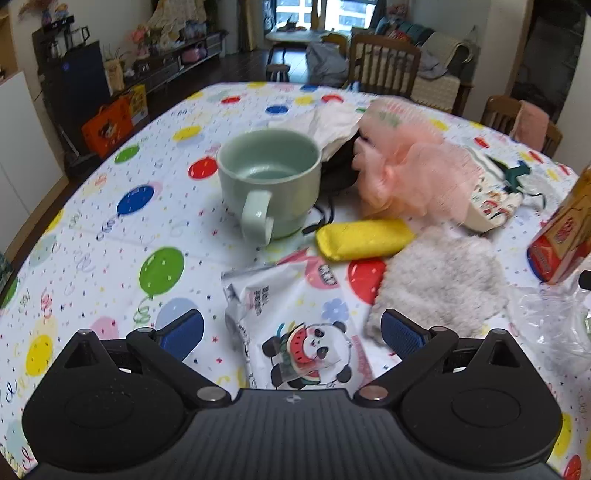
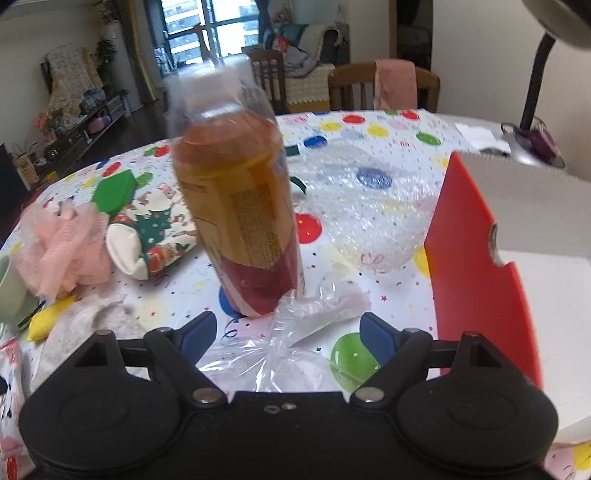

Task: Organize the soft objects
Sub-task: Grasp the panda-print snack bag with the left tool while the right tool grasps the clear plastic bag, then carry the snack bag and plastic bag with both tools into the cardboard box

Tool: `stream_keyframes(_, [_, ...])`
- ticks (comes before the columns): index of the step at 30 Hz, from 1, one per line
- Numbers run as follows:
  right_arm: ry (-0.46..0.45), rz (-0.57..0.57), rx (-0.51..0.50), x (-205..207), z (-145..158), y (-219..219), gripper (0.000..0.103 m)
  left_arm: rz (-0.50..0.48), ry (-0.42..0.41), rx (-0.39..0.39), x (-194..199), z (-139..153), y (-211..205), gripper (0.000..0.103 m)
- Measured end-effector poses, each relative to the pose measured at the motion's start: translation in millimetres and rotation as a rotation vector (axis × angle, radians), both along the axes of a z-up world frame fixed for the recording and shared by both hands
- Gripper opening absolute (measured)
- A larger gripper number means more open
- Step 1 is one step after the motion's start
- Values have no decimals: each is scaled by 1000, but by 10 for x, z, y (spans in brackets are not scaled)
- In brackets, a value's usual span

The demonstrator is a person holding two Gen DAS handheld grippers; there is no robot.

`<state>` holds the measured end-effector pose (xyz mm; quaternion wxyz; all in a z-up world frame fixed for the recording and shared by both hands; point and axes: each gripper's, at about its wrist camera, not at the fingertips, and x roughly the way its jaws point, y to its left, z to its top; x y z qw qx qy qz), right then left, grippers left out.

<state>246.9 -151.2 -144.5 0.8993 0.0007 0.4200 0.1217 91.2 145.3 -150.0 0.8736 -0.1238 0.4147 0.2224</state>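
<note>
Blue-padded left hand-held gripper (image 1: pixel 291 328) hovers spread above panda packet (image 1: pixel 295 332).

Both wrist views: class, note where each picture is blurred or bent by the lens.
Left wrist view: the pink mesh puff is smeared, while the green mug stays crisp; the table edge bows. Right wrist view: the bottle is blurred, and the room curves outward.

Soft, dim daylight from the far window (image 1: pixel 325 14), fisheye-bent edges (bottle (image 2: pixel 236 192) smeared by blur)
</note>
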Motion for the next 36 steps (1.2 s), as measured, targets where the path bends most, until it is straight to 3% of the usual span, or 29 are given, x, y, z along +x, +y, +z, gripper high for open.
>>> stream_keyframes(10, [69, -31, 37, 166, -118, 5, 72, 70, 79, -65, 40, -253, 103, 102])
stream_keyframes(13, [78, -29, 38, 178, -137, 27, 65, 59, 77, -50, 36, -262, 84, 102])
stream_keyframes(18, [97, -32, 55, 195, -159, 21, 51, 42, 84, -20, 58, -265, 41, 92])
stream_keyframes(23, [104, -37, 63, 192, -162, -14, 38, 20, 84, -9, 61, -257, 6, 73])
stream_keyframes(32, [83, -25, 69, 137, -128, -84, 25, 23, 71, -20, -1, -240, 10, 67])
stream_keyframes(33, [77, -23, 71, 122, -117, -93, 20, 25, 70, -21, -11, -241, 15, 66])
stream_keyframes(36, [56, -11, 70, 54, -63, -106, 18, 26, 69, -21, -43, -228, 19, 65])
